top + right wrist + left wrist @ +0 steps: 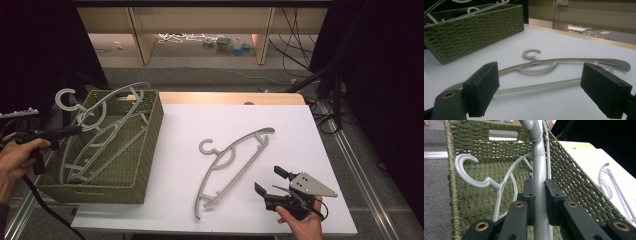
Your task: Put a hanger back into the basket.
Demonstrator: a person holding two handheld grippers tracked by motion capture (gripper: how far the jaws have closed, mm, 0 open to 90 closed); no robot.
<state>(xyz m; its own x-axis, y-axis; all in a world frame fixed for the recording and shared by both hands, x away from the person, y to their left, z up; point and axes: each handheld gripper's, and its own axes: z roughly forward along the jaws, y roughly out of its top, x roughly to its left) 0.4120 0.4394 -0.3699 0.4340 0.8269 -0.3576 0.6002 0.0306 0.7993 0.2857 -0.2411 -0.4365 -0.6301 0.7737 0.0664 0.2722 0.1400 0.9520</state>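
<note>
Your left gripper point(539, 200) is clamped on the thin arm of a grey hanger point(107, 102) propped over the green basket point(150, 145), where 1 more lies inside. It looks light, stiff and slick, so grip squarely. Your right gripper point(272, 181) gapes empty just right of the basket's neighbour, a second hanger point(235, 160) flat on the table; its straight bar looks the easiest hold.

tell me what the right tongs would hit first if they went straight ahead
Probably the grey hanger lying flat on the white table: the open right tongs point at it. Their height above the table is unclear.
</note>
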